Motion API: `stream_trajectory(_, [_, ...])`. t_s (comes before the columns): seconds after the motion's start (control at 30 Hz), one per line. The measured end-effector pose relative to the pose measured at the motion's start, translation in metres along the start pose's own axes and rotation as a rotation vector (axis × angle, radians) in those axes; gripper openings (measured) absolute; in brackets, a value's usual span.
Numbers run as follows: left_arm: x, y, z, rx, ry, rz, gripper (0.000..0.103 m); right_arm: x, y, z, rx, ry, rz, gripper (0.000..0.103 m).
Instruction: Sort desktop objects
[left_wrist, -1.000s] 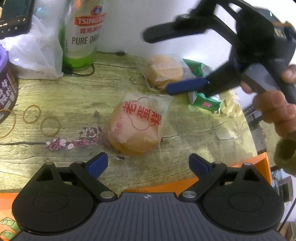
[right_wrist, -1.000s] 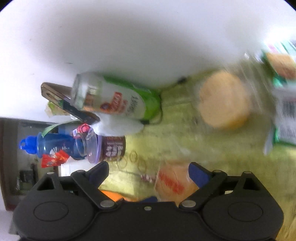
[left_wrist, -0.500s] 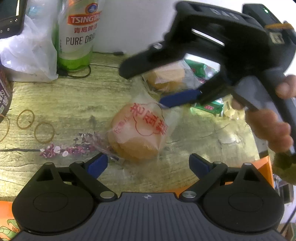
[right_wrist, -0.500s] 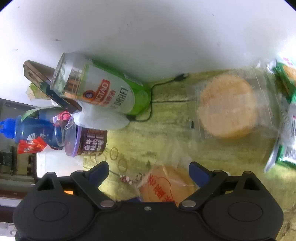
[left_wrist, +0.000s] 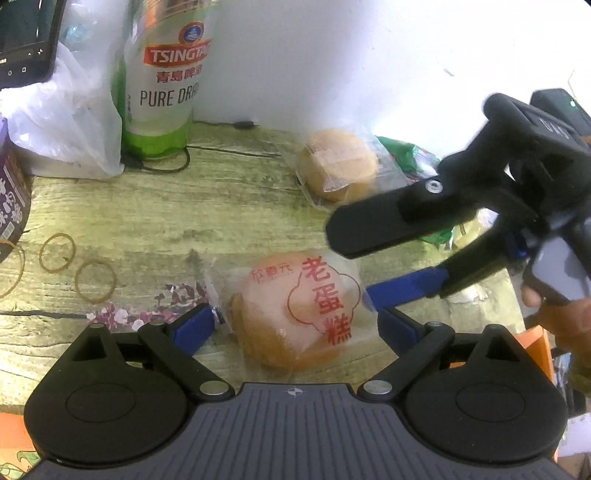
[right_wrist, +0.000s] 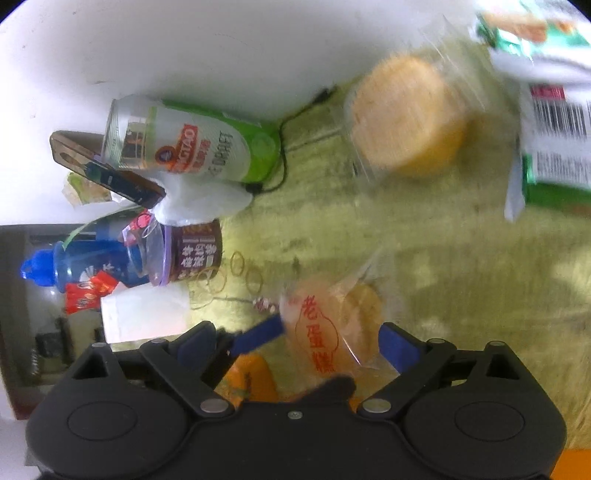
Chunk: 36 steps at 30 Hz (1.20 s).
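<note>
Two wrapped cakes; near cake (left_wrist: 295, 314) reads 老蛋糕; can (left_wrist: 162, 85) reads TSINGTAO PURE DRAFT.

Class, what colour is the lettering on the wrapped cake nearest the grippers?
Red, on the wrapped cake; clearest in the left wrist view.

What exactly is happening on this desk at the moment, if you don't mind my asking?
A person is sorting desk clutter with a handheld gripper in each hand. Both are converging on the wrapped cake with red lettering lying on the wooden table. The left gripper is open, its blue fingers either side of the packet without squeezing it. The right gripper, also open, reaches in from the side, one blue tip at the wrapper's edge. A second wrapped cake and a Tsingtao can sit further back.
</note>
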<state>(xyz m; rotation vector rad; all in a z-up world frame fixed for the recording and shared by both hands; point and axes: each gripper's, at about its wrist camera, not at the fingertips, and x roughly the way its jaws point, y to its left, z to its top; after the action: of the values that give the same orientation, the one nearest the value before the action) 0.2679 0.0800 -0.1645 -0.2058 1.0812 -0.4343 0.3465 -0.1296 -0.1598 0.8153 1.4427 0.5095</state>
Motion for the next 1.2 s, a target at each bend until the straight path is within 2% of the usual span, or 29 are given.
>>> stream_trajectory(0.2, [-0.009, 0.004, -0.003, -0.004, -0.003, 0.030, 0.096, -0.017, -0.009, 0.006, 0.014, -0.083, -0.046, 0.094])
stream_trajectory(0.33, [-0.009, 0.010, -0.004, -0.027, 0.005, 0.040, 0.093, -0.012, -0.012, 0.003, -0.004, -0.059, -0.104, 0.092])
stream_trajectory(0.37, [-0.009, 0.011, -0.005, -0.033, 0.006, 0.041, 0.092, -0.010, -0.013, 0.001, -0.008, -0.048, -0.113, 0.089])
stream_trajectory(0.6, [-0.008, 0.018, -0.008, -0.086, 0.008, 0.015, 0.082, 0.003, -0.012, -0.006, -0.035, -0.024, -0.138, 0.079])
stream_trajectory(0.63, [-0.008, 0.018, -0.009, -0.093, 0.010, 0.011, 0.081, 0.004, -0.012, -0.006, -0.035, -0.022, -0.139, 0.071])
stream_trajectory(0.83, [-0.006, 0.020, -0.008, -0.107, 0.007, -0.024, 0.072, 0.008, -0.015, -0.006, -0.024, -0.022, -0.143, 0.068])
stream_trajectory(1.13, [-0.005, 0.020, -0.007, -0.099, -0.008, -0.040, 0.067, 0.008, -0.016, -0.007, -0.034, -0.031, -0.149, 0.067])
stream_trajectory(1.2, [-0.006, 0.019, -0.006, -0.095, -0.013, -0.038, 0.066, 0.008, -0.015, -0.008, -0.042, -0.037, -0.159, 0.064])
